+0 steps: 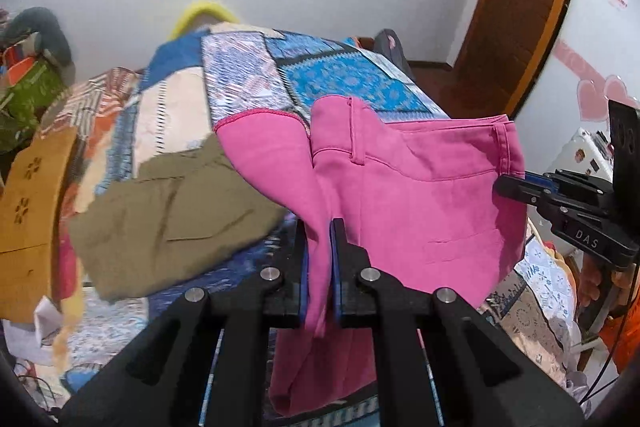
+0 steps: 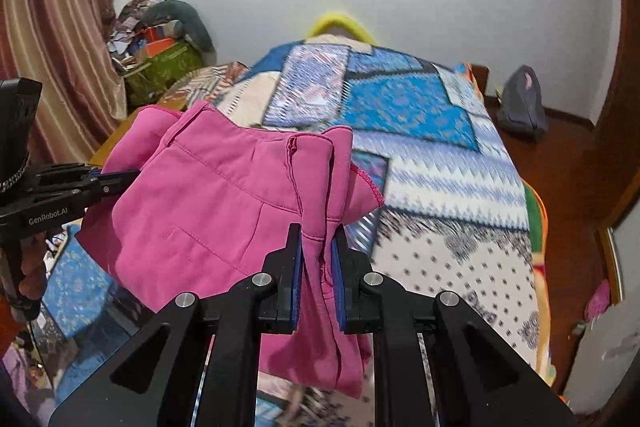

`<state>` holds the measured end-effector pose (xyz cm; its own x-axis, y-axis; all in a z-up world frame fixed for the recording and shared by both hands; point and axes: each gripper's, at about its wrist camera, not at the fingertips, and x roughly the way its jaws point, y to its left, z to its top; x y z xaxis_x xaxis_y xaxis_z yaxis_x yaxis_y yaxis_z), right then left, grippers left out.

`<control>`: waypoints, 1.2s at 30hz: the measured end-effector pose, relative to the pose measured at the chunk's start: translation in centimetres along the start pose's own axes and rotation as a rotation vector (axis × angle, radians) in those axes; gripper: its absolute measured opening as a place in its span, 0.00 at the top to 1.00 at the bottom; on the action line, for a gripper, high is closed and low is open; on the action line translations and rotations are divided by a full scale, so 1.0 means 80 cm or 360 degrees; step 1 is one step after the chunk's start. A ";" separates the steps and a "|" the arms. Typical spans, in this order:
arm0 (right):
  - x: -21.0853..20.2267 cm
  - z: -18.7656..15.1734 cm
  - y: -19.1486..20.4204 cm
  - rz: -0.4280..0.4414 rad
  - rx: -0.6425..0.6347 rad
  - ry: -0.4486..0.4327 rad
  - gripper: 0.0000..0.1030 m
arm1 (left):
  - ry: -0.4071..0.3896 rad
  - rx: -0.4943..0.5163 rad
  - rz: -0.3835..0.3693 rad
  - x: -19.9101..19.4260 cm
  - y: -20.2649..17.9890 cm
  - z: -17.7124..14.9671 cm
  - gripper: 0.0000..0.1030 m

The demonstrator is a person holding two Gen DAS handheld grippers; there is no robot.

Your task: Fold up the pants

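Left gripper (image 1: 320, 259): clenched on a bunched fold of pink pants (image 1: 416, 187), waistband and belt loops raised above the patchwork bedspread (image 1: 340, 75). Right gripper (image 2: 317, 263): clamped on the opposite waistband corner, pants (image 2: 216, 195) slung between the two, legs hanging below.

Left wrist view only: olive-green garment (image 1: 172, 219) flat on bed, left of pants; tan cardboard (image 1: 32, 207) at near left; wooden door (image 1: 520, 7) far right; right gripper's tip at pants' right edge.

Right wrist view only: striped curtain (image 2: 52, 39) far left; cluttered green box (image 2: 160, 71) in corner; grey bag (image 2: 522, 103) on floor beyond the bed's right edge; broad uncovered bedspread (image 2: 440, 187) right of pants.
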<state>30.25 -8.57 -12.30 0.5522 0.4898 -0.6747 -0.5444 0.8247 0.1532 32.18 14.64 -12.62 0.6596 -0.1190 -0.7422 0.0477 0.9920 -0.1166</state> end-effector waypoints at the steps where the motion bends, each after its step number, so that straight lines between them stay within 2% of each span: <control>1: 0.004 0.006 0.008 0.0005 -0.0012 -0.0005 0.89 | -0.0011 -0.0008 0.0012 -0.006 0.009 0.000 0.92; 7: 0.041 0.039 0.056 0.0043 -0.0090 -0.0018 0.89 | -0.0062 -0.0083 0.0101 -0.027 0.071 -0.001 0.92; 18: 0.138 0.084 0.127 0.0147 -0.0155 0.0009 0.88 | -0.0033 -0.0243 0.0232 -0.009 0.191 0.001 0.92; 27: 0.226 0.106 0.168 0.0175 -0.0251 0.0089 0.88 | 0.0040 -0.0298 0.0376 0.044 0.260 -0.003 0.92; 34: 0.293 0.097 0.182 0.0134 -0.0351 0.0251 0.88 | 0.0216 -0.0319 0.0462 0.122 0.304 -0.020 0.92; 36: 0.310 0.090 0.182 0.0076 -0.0389 0.0302 0.83 | 0.0294 -0.0359 0.0487 0.145 0.319 -0.032 0.91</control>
<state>40.55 17.65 -21.60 0.4070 0.4458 -0.7973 -0.7154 0.6982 0.0252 39.10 38.47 -25.86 0.4713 0.1541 -0.8684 -0.3087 0.9511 0.0012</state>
